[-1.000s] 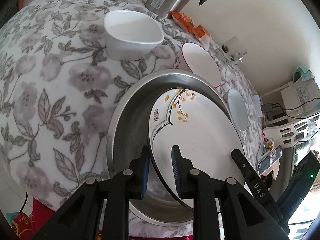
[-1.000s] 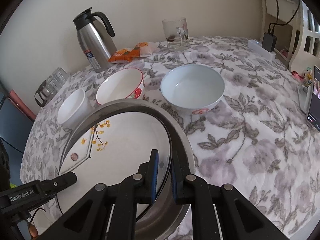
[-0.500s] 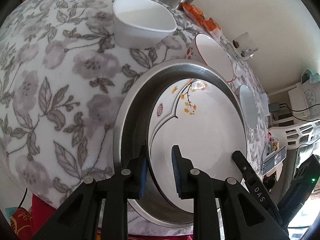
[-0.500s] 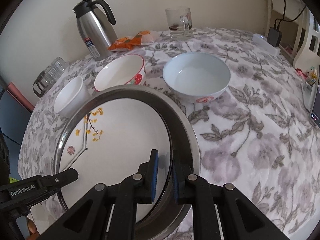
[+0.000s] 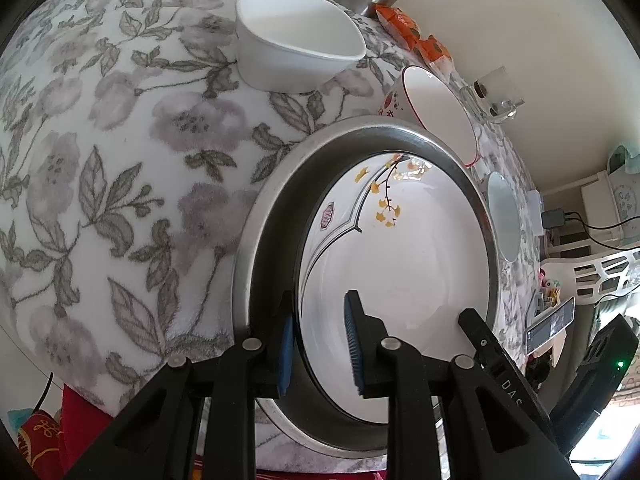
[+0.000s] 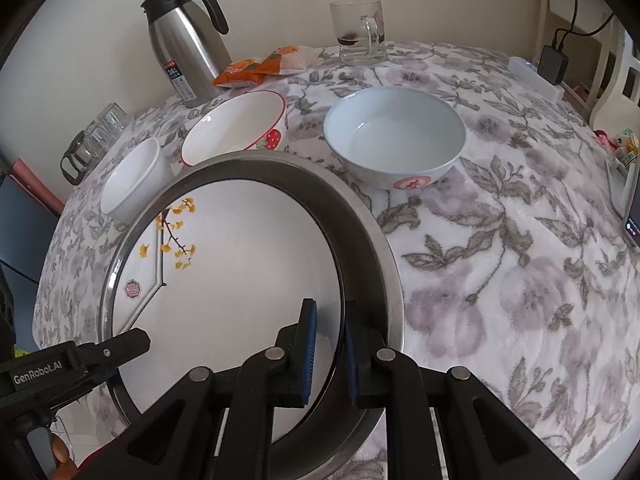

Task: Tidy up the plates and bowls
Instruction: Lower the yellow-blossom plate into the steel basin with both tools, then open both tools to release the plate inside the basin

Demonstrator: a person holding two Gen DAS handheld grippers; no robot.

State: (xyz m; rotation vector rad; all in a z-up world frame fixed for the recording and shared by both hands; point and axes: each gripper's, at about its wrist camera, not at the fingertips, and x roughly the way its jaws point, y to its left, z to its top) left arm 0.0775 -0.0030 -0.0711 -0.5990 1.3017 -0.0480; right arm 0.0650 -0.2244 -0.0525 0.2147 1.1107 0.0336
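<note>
A white plate [image 5: 400,248] with yellow leaves lies inside a wide steel basin [image 5: 256,240] on the flowered tablecloth. My left gripper [image 5: 320,344] straddles the plate's near-left rim. Its jaws are opening slightly, and the outer pad still lies against the rim. In the right wrist view, my right gripper [image 6: 330,340] is shut on the right rim of the plate [image 6: 240,272], just inside the wall of the basin [image 6: 372,240]. Behind the basin stand a small white bowl [image 6: 132,180], a red-rimmed bowl [image 6: 236,128] and a pale blue bowl [image 6: 394,136].
A steel thermos [image 6: 184,48], orange snack packets [image 6: 264,66] and a glass mug [image 6: 360,32] line the far edge by the wall. Glass cups [image 6: 96,136] sit at the far left. A phone [image 5: 550,326] stands off the right edge. A power strip [image 6: 536,76] lies at the far right.
The plate has settled lower and flatter in the basin. Both views have tipped a little, so the bowls sit higher in frame. The left jaws stand slightly wider.
</note>
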